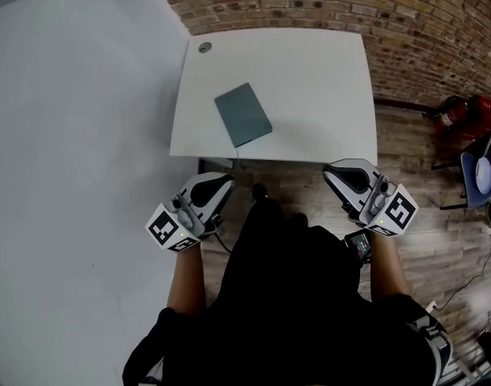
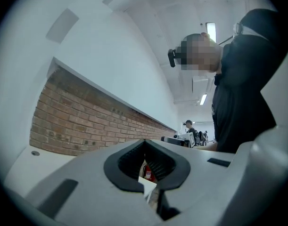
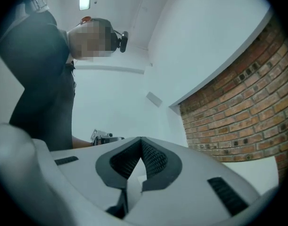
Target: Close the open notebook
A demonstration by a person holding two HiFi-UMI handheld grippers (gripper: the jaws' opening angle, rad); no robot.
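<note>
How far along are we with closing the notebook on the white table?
Done, it seems: the notebook lies flat on the table with its grey-blue cover up, no pages showing. In hand: nothing; the left tongs and right tongs are shut and empty, short of the table's near edge. Left to do: nothing that I can see.

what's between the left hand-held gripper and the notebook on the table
Head view: just bare white table and its near edge between the left hand-held gripper and the notebook.
</note>
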